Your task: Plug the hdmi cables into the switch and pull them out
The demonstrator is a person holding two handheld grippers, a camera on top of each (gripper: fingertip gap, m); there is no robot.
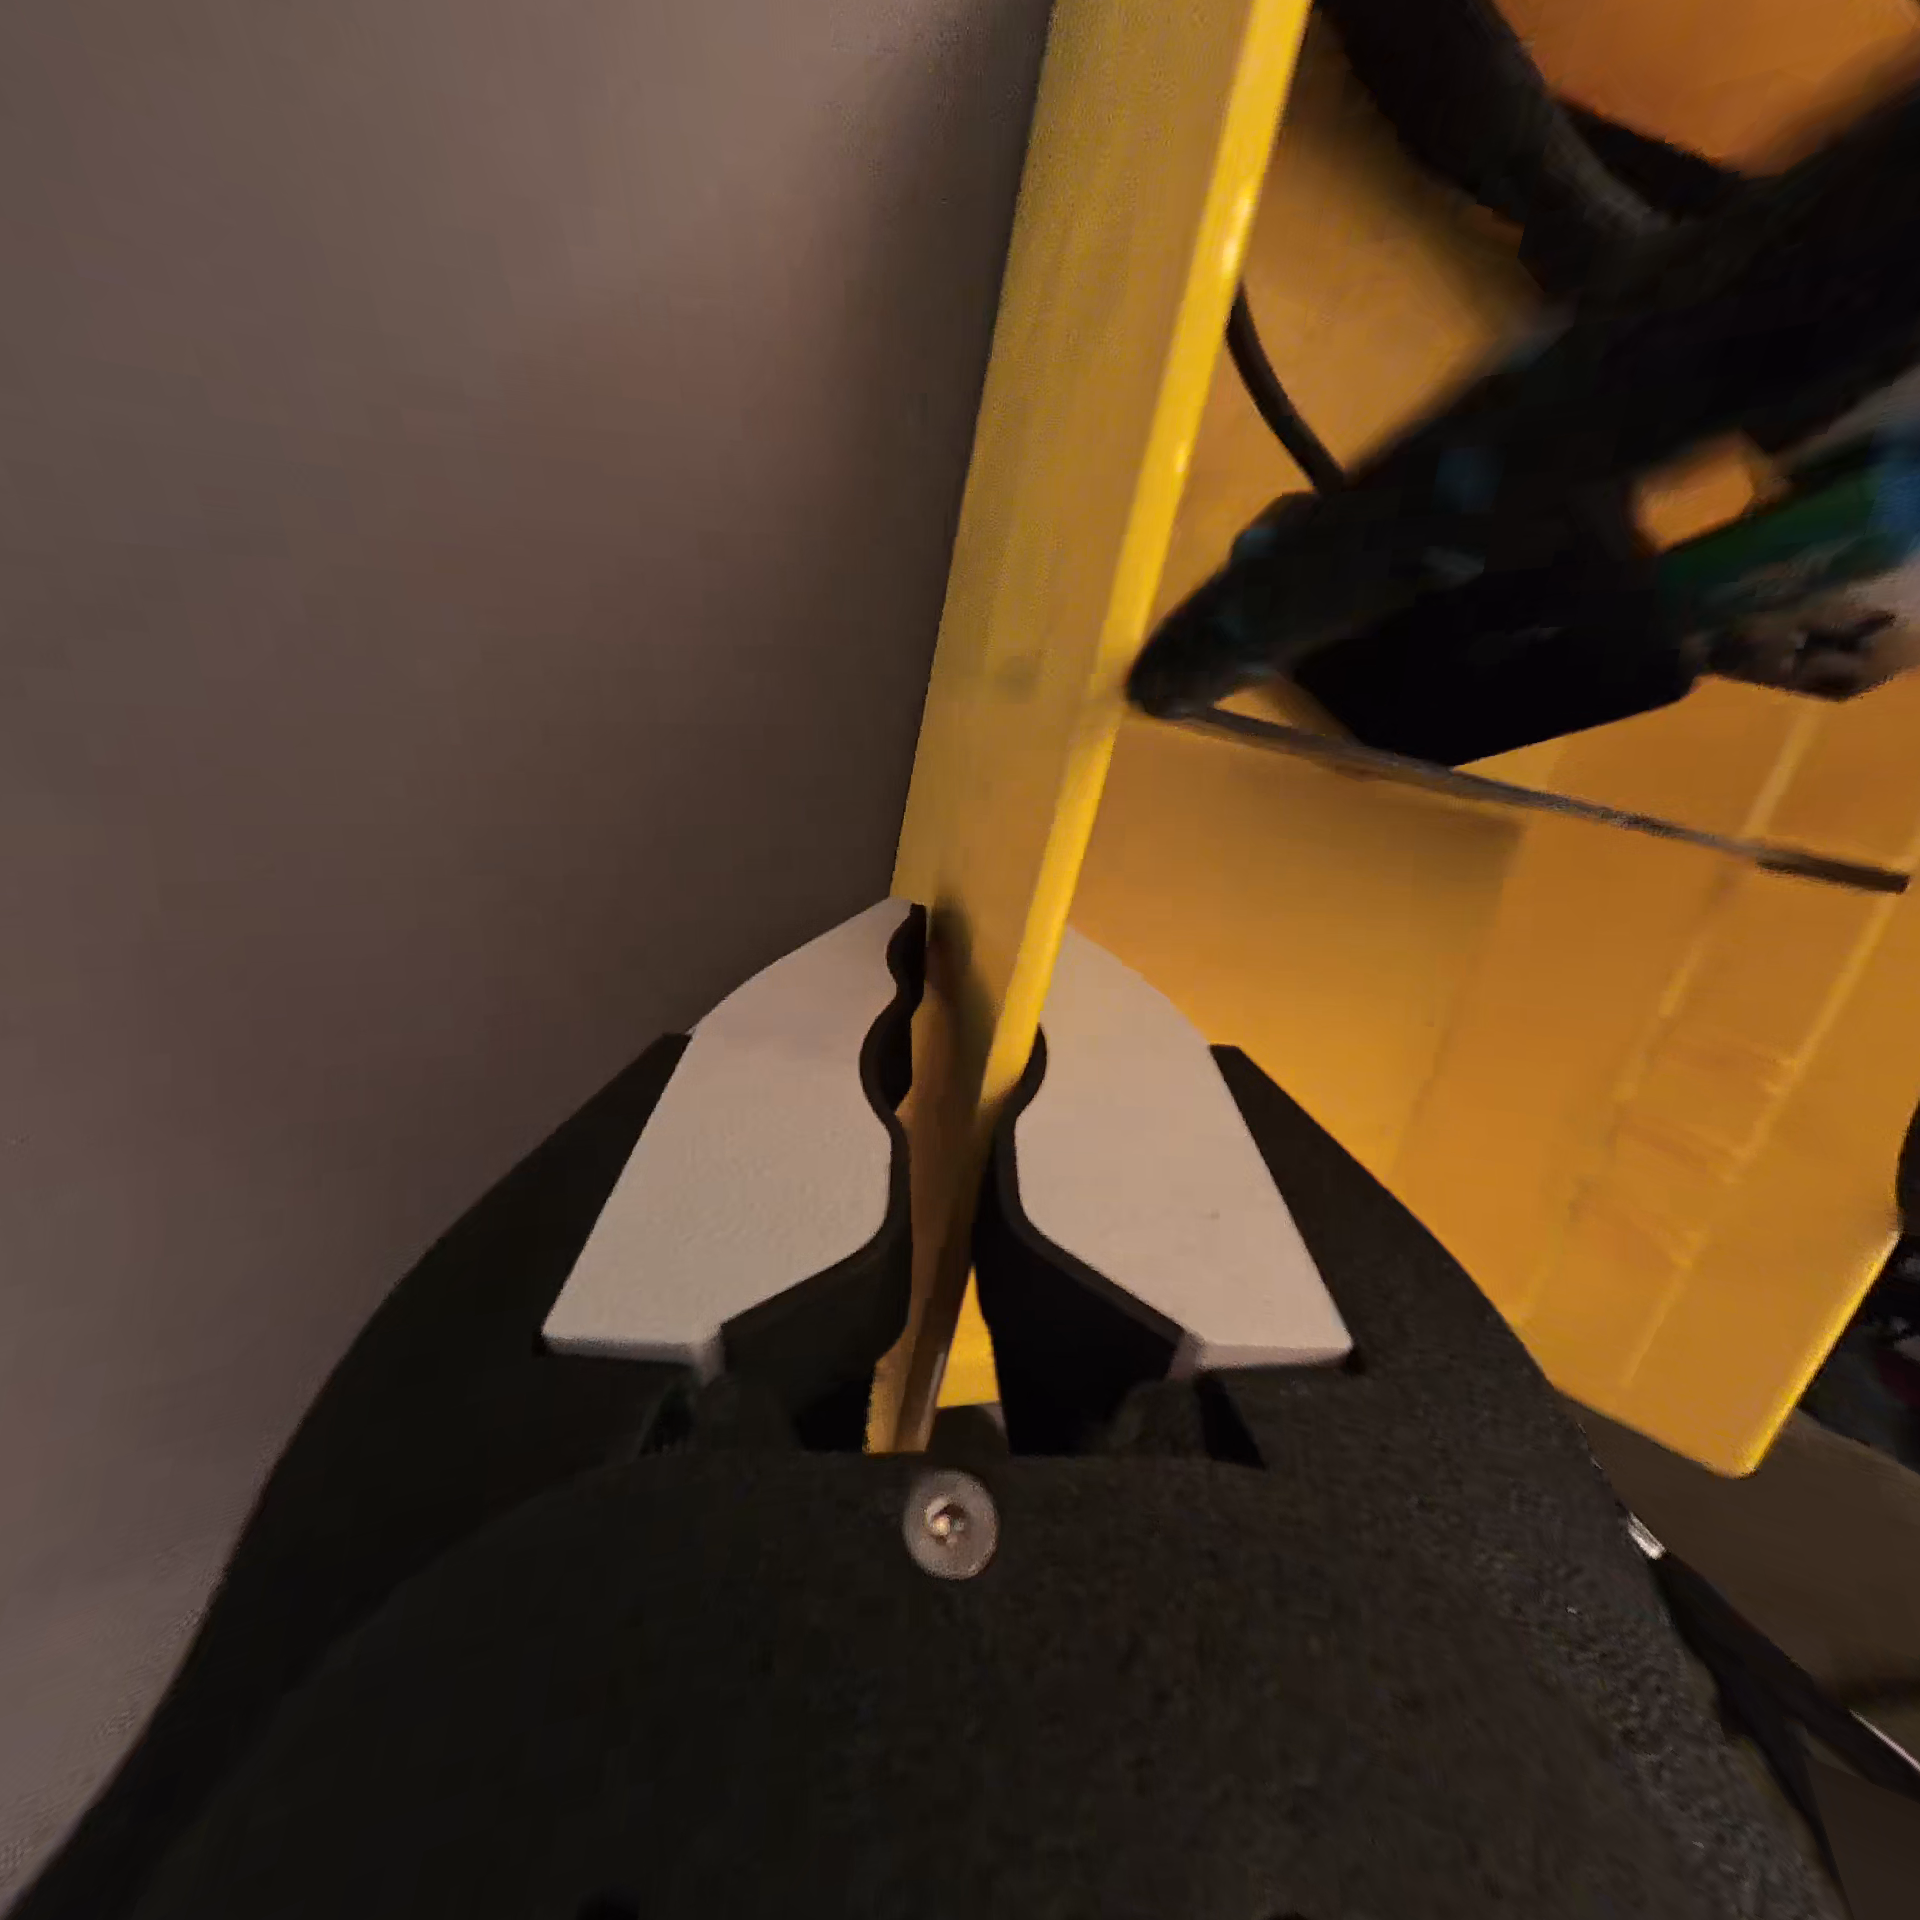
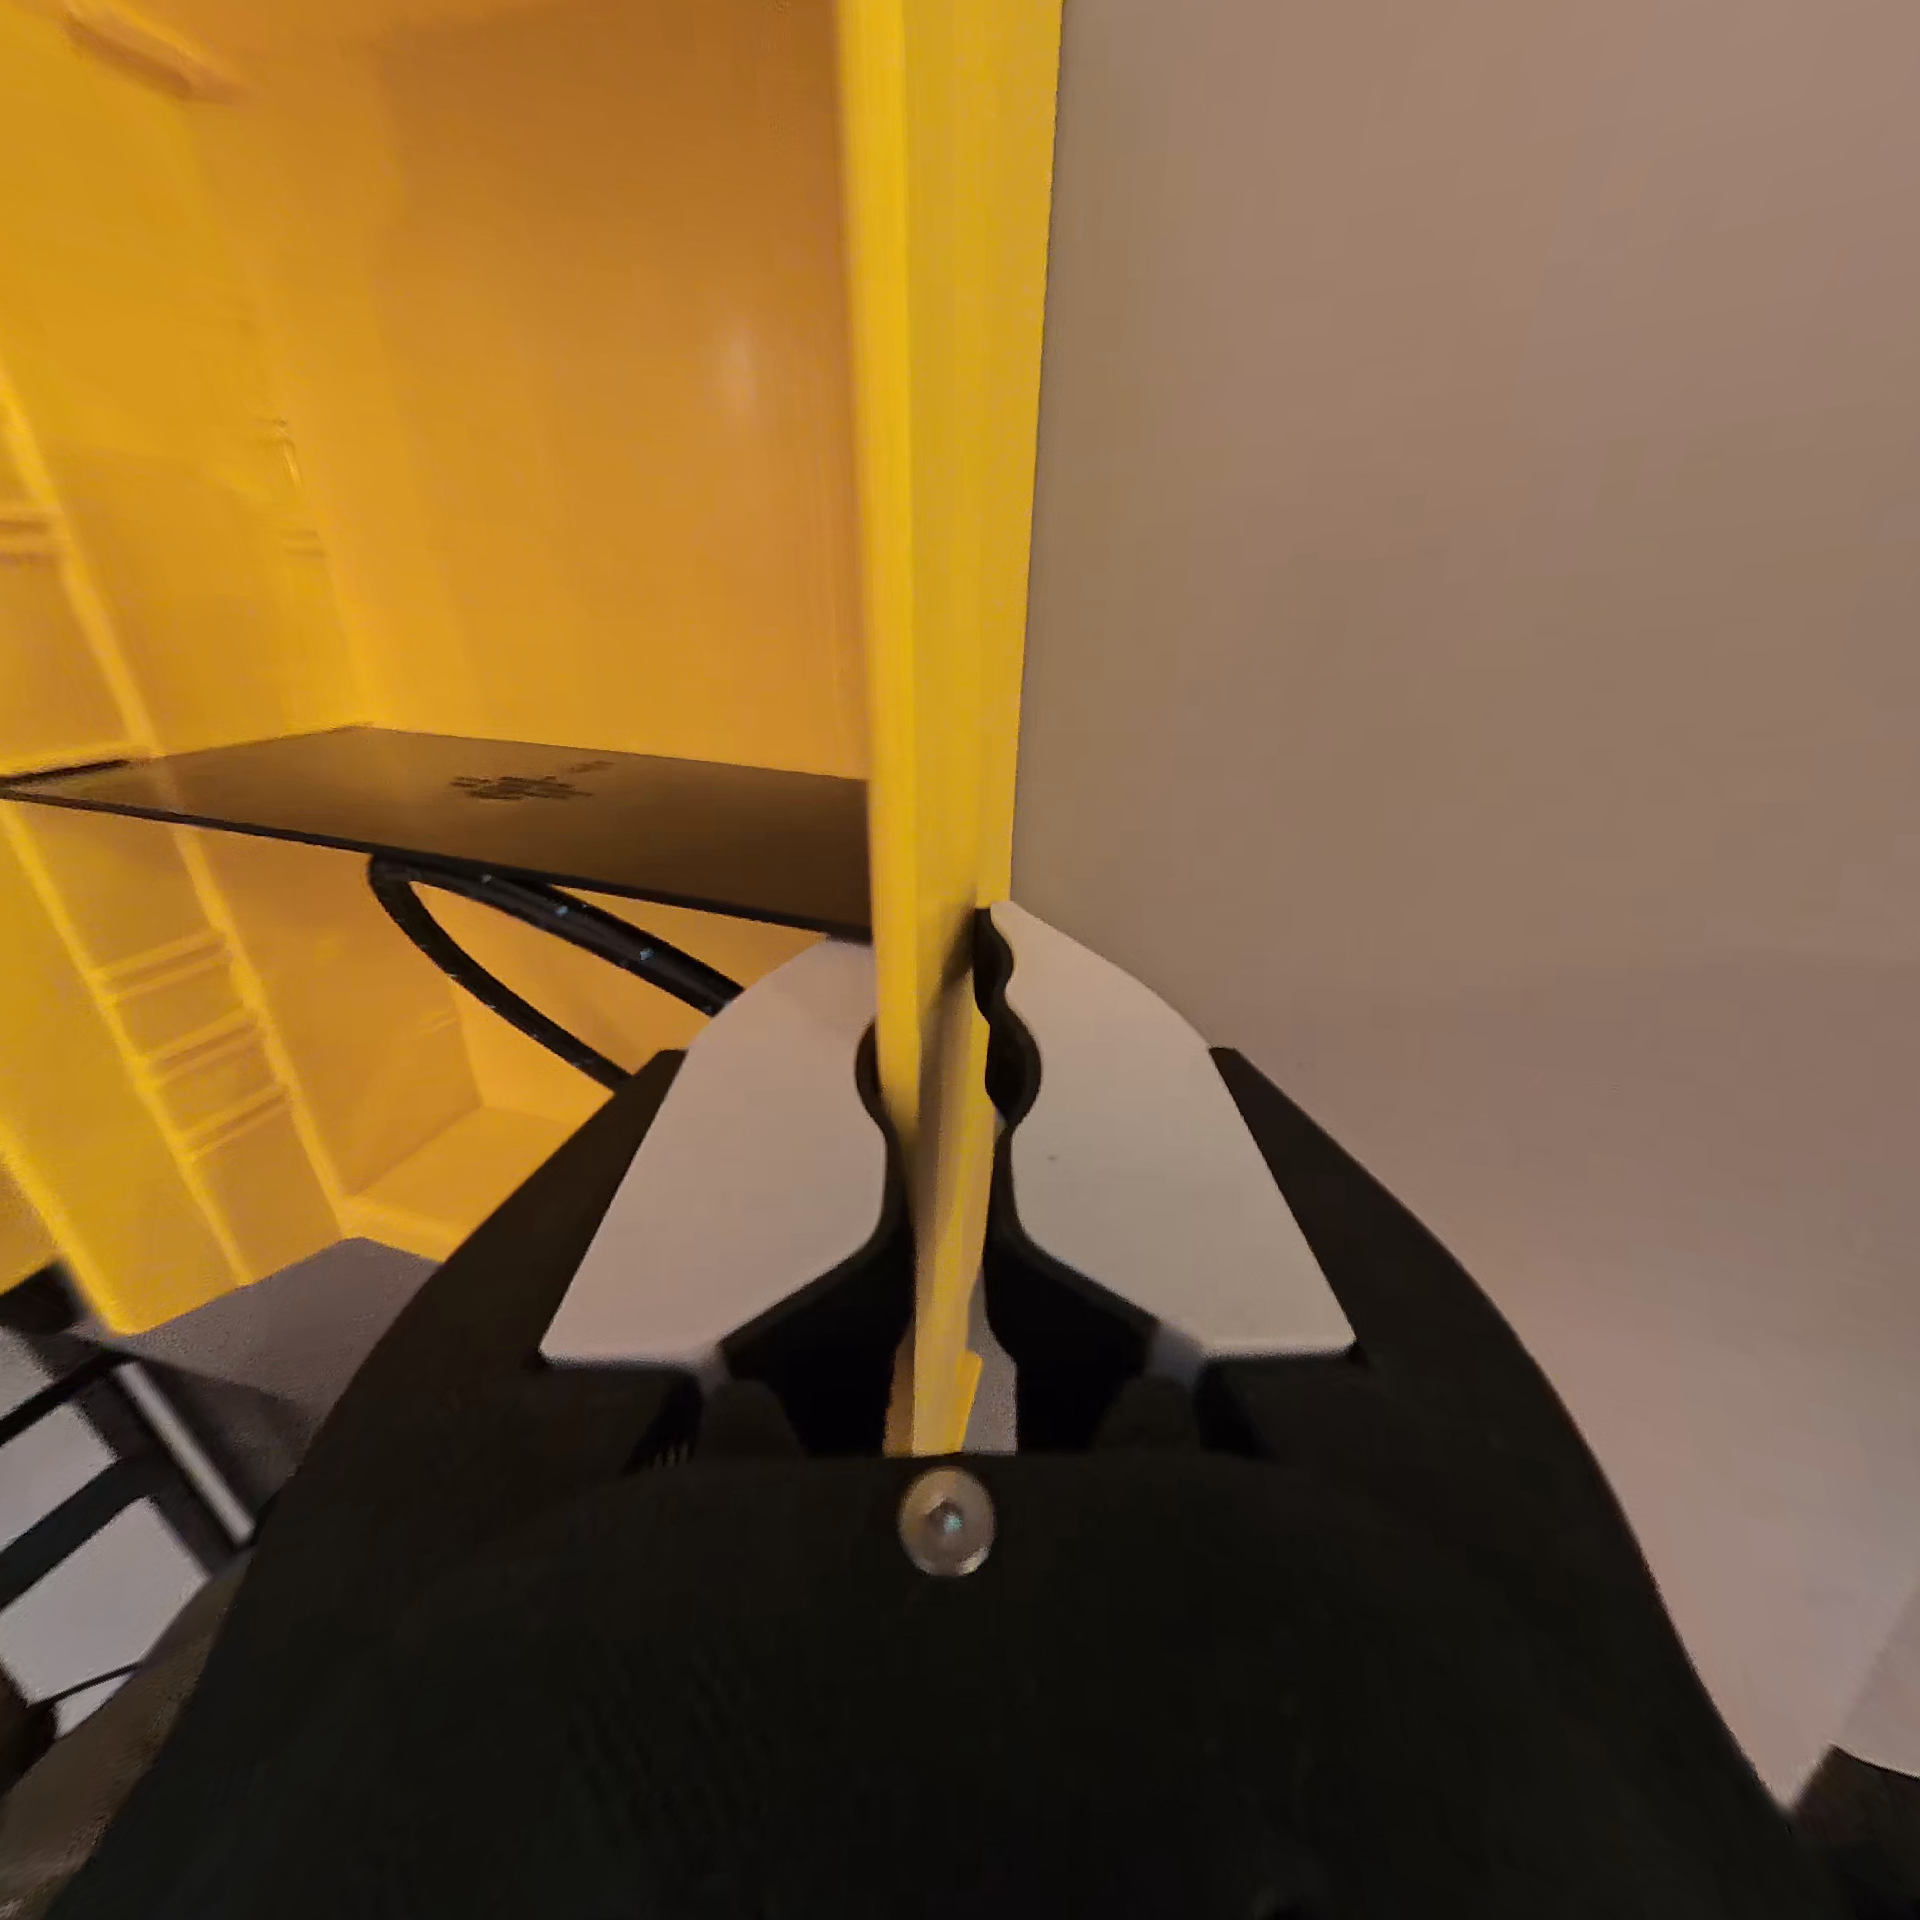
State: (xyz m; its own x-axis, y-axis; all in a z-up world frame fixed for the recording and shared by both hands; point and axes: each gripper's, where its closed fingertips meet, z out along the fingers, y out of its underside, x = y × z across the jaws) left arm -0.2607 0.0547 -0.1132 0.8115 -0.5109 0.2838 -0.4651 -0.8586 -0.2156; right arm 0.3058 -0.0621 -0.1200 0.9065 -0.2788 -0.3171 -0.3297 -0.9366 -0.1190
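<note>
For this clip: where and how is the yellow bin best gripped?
By its thin upright rim walls, one on each side, approached edge-on so the fingers straddle the wall. That is how both hold it: left gripper and right gripper are each shut on a wall of the yellow bin. The walls look flat and narrow enough to pinch.

The left gripper [image 1: 971, 997] and right gripper [image 2: 940, 997] each have a rough black body, pale grey fingers with wavy black pads, and one silver screw.

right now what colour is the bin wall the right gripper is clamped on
Yellow bin wall, best in the right wrist view.
</note>
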